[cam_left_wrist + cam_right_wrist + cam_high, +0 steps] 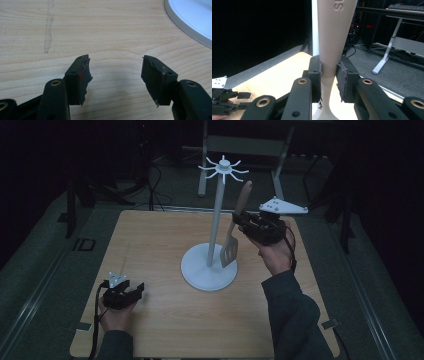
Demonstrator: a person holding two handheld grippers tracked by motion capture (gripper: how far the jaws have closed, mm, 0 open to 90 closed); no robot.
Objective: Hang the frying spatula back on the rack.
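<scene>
A slotted spatula (234, 231) with a beige handle (332, 37) hangs upright, blade down, beside the pole of a white hook stand (216, 215). My right gripper (245, 226) is shut on its handle, and the pads (316, 75) press it from both sides. The spatula's blade sits just above the stand's round base (200, 270). At the table's front left my left gripper (135, 292) rests low over the wood, open, with nothing between its fingertips (81, 77).
The stand's spoked top (223, 167) has several hooks. The light wooden table (165, 320) has bare room around the stand; a corner of the base (190, 20) lies ahead of the left gripper. Metal desk legs (280, 175) and dark floor lie beyond.
</scene>
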